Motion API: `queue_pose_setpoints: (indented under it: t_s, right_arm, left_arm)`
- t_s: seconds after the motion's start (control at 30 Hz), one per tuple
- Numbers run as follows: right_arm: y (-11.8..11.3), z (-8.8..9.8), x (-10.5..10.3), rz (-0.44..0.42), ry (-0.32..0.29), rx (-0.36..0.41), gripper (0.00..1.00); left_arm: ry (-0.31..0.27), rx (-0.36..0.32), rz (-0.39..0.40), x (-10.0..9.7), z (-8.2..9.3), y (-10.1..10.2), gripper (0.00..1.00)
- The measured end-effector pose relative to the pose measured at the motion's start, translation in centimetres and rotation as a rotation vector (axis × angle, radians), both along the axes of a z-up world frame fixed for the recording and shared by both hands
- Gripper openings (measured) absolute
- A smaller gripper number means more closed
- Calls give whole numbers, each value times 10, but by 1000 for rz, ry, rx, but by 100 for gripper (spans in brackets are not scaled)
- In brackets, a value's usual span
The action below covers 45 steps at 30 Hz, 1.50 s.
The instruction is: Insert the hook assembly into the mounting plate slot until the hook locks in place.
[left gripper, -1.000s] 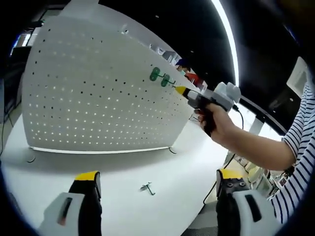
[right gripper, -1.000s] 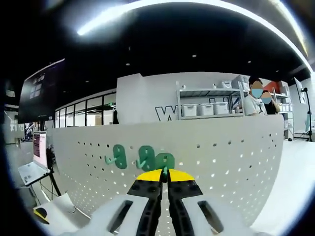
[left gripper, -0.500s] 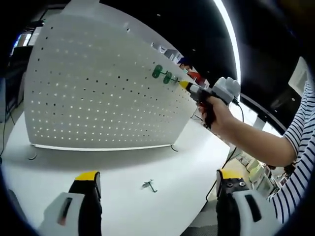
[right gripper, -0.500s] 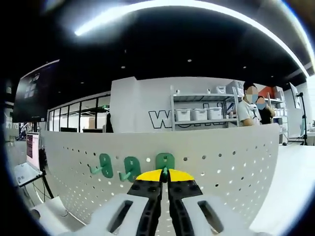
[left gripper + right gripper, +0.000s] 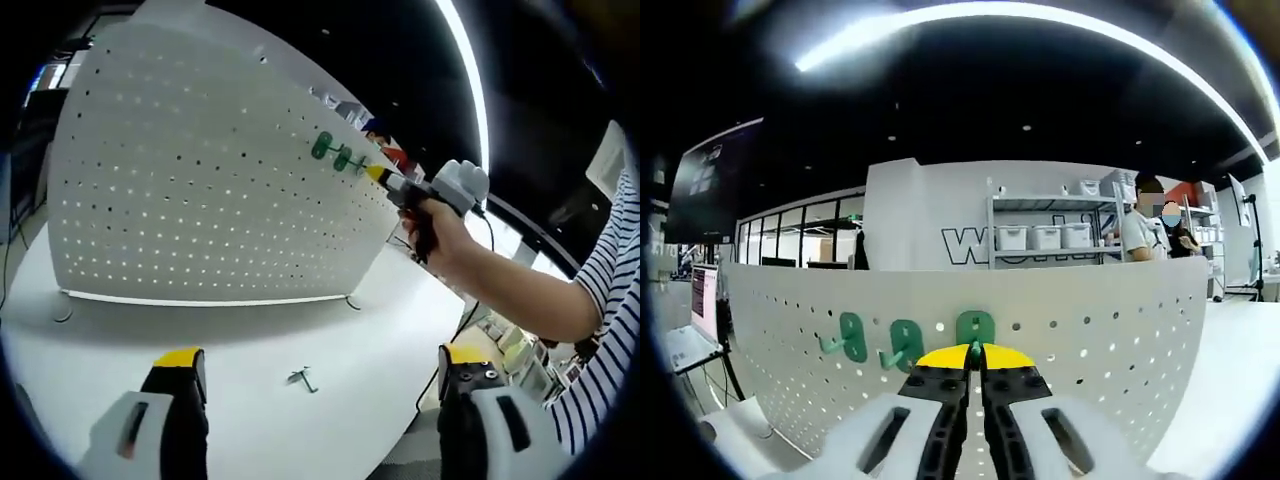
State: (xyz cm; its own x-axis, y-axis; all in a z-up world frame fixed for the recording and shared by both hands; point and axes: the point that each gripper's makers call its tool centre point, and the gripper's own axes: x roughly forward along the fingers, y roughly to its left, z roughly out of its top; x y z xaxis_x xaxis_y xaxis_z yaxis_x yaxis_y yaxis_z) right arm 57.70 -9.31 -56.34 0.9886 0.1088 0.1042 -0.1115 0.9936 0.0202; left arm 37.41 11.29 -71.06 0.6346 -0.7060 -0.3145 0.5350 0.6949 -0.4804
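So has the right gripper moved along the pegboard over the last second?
Yes. In the left gripper view the right gripper has gone up the pegboard, with its green hook closer to the two mounted green hooks.

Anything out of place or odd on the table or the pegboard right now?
One thing: a small grey metal hook piece lies loose on the white table in front of the white perforated pegboard, apart from the rest. On the board, two green hooks hang level, and the right gripper holds a third green hook at the same height.
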Motion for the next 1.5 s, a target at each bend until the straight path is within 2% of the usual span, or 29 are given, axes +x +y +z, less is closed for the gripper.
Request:
queue_pose_setpoints:
  t_s: [0.73,0.8,1.1,1.5]
  right_arm:
    - [-2,-7,5,-6,15,11,0]
    - [-1,-8,4,-10,17,-8,0]
    - [0,-8,4,-1,29,20,0]
    - [3,-17,7,4,105,31,4]
  left_arm:
    - [11,15,5,-2,-5,2,98]
    - [15,16,2,-2,-5,2,98]
    - [12,18,-4,-3,-5,1,98]
    - [5,43,-25,-9,-3,-1,100]
